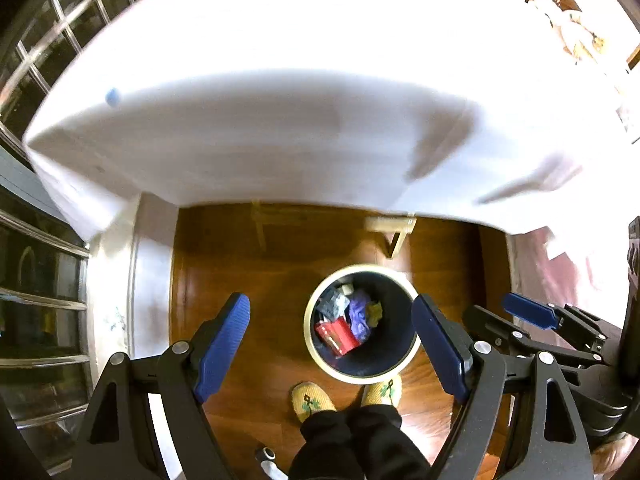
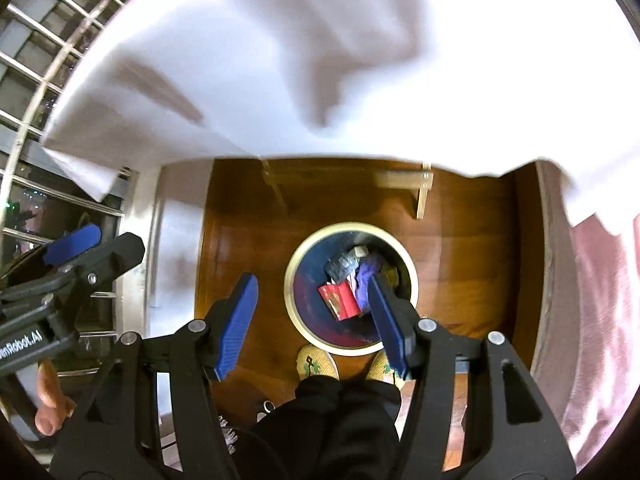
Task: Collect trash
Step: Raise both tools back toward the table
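A polished wooden floor (image 1: 248, 280) is seen from above, glossy and reddish brown. Across the upper half of both views, a surface draped in a smooth white cloth (image 1: 280, 120) is seen, blurred, its hem hanging over pale wooden legs (image 2: 422, 192). Dark glass panes in metal frames (image 1: 40, 280) are seen at the left edge, and pink fabric (image 2: 592, 280) at the right.

On the floor, a round bin (image 1: 400, 372) is set upright, with a cream rim and a dark blue inside. Inside it, trash (image 1: 346, 320) is piled: a flat red packet, crumpled purple and grey wrappers, and a yellowish scrap.

The left hand-held gripper (image 1: 332, 346) is held above the bin, its ribbed blue pads spread wide apart with nothing between them; the bin is seen in the gap, nearer the right pad. The right hand-held gripper (image 2: 316, 324) is likewise held above the bin, its pads parted and empty, one pad overlapping the bin's rim in view.

Just below the bin, two woven yellow slippers (image 1: 312, 400) and dark trouser legs (image 1: 360, 440) of a person are seen.
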`<state>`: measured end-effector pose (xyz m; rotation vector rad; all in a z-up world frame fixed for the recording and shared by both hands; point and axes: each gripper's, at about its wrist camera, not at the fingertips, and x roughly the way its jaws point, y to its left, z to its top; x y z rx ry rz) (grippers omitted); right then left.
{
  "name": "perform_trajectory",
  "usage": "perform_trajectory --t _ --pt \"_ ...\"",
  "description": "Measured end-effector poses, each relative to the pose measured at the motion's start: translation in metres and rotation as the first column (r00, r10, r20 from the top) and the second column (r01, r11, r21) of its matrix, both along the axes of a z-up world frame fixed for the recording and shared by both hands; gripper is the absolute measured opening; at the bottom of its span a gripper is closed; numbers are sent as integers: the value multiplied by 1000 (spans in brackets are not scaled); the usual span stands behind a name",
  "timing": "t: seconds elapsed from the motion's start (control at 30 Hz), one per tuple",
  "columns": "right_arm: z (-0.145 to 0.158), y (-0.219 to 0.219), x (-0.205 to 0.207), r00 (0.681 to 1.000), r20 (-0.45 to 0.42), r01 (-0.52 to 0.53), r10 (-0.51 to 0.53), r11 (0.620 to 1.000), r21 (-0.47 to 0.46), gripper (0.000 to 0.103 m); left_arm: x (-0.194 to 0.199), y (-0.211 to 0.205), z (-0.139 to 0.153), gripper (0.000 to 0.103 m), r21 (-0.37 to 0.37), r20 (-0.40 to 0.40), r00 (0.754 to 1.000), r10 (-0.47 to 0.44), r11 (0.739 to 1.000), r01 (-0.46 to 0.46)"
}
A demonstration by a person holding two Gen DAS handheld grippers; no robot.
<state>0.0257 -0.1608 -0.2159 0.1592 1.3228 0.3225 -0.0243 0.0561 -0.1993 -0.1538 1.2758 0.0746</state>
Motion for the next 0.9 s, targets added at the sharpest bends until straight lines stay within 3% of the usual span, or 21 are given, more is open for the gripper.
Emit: perform_trajectory --t 0.27,0.5,0.67,0.9 --pt "82 -10 4 997 68 -36 35 999 18 55 2 -2 93 85 17 82 996 22 1000 -24" --pt "148 -19 13 987 152 -66 58 996 52 54 2 -12 175 87 75 162 987 14 997 -27" --pt "197 -25 23 969 231 -104 84 992 74 55 5 -18 215 87 113 205 979 20 993 -44" --pt "238 -24 40 946 304 -148 113 984 95 55 16 -17 254 87 149 255 966 52 984 -92"
